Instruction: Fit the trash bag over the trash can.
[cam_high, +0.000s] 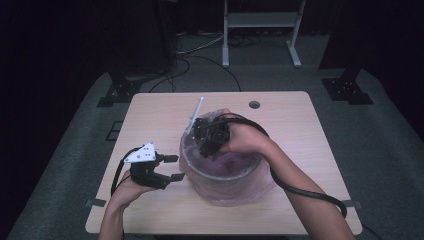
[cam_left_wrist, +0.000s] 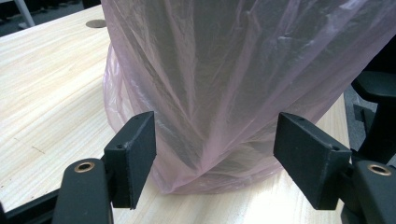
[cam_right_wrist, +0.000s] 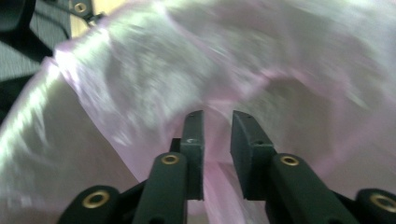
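Pink bag (cam_left_wrist: 224, 79) film sits pinched in your right tool (cam_right_wrist: 217, 140), down inside the round bin (cam_high: 220, 177) on the worktop (cam_high: 150, 107). Your left tool (cam_high: 167, 167) waits wide apart beside it, holding nothing. Lining looks partly done; the rim needs tidying.

Round bin (cam_high: 225, 186) lined with translucent pink bag (cam_left_wrist: 224, 84), upright mid-table (cam_high: 150, 115).

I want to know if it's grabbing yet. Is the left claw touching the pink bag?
Apart. In the left gripper view, the left claw stands wide open, with wooden table showing between its jaws and the pink bag.
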